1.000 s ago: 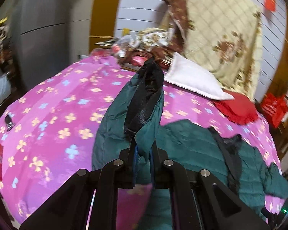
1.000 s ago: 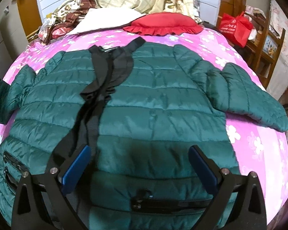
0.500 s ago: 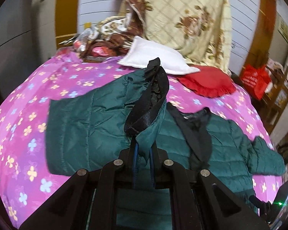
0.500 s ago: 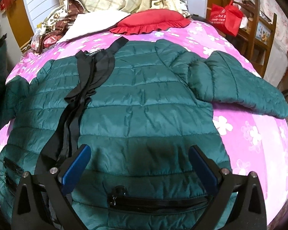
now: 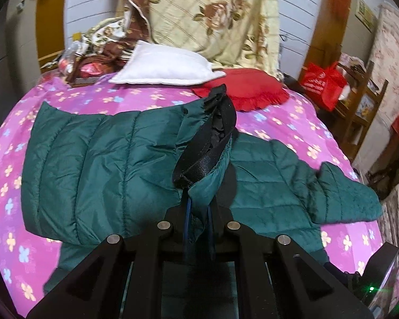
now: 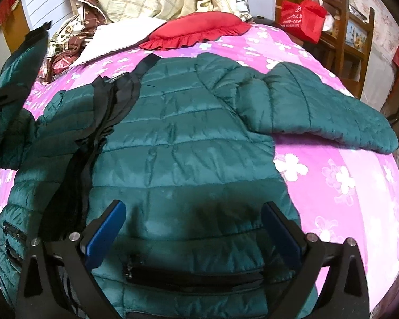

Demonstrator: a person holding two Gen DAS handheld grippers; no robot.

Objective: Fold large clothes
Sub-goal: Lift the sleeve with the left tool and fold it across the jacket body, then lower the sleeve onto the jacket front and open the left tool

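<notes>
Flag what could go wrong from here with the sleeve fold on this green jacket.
The left claw pinches only the cuff of the green jacket, so the slick fabric may slip out mid-fold. The lifted sleeve is bunched and may land creased across the body. The other sleeve lies splayed toward the bed's edge, with the right claw open over the hem and holding nothing down.
</notes>
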